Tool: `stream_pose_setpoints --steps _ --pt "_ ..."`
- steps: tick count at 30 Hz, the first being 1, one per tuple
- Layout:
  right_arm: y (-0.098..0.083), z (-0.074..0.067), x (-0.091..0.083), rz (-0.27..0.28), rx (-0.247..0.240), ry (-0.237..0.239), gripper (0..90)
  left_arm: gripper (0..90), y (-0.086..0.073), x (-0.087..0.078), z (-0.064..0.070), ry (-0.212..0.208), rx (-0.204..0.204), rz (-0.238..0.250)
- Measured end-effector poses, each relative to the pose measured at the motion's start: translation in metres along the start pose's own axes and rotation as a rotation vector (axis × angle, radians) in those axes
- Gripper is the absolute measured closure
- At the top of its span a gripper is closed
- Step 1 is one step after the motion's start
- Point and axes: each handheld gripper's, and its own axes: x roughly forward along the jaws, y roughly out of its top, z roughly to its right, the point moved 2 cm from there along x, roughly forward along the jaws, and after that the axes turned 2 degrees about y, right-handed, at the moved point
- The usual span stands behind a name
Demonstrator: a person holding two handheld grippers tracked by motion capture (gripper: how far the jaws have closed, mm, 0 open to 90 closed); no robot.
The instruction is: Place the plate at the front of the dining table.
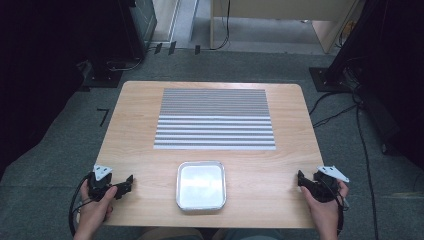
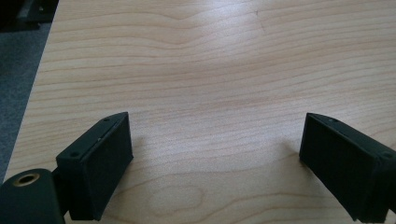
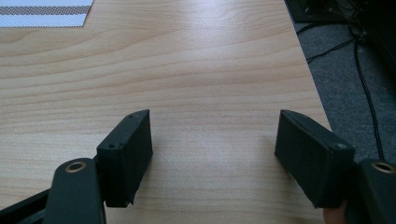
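Landmark: foil tray, at the near middle of the wooden table, just inside its front edge; everything below is placed from it.
Tray contents: none seen; bright bare floor, rolled rim all round.
Tray handling (judged): thin foil, so light and easily dented; walls likely buckle under a hard pinch; smooth underside may slide on the wood; best taken at the rolled rim on two opposite sides, lightly, one side per gripper.
Left gripper: left of the tray, near the table's left edge, well apart from the rim; held low in the person's hand, pointing inward toward the tray; jaws spread wide with only bare wood between them in the left gripper view.
Right gripper: right of the tray, mirror pose at the right edge; jaws likewise apart, nothing between them.
Striped mat: beyond the tray, flat, centred, untouched.
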Motion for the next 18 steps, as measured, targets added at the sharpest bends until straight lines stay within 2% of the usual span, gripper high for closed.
stream_pose_setpoints --steps 16,18 --pt "0.0015 0.0 0.002 -0.004 -0.006 0.003 23.8 9.3 0.0008 -0.0008 -0.0006 0.002 -0.003 -0.012" --pt "0.0017 0.0003 0.0019 -0.002 0.005 0.003 23.8 9.4 0.0028 -0.0011 -0.001 -0.008 -0.034 -0.018"
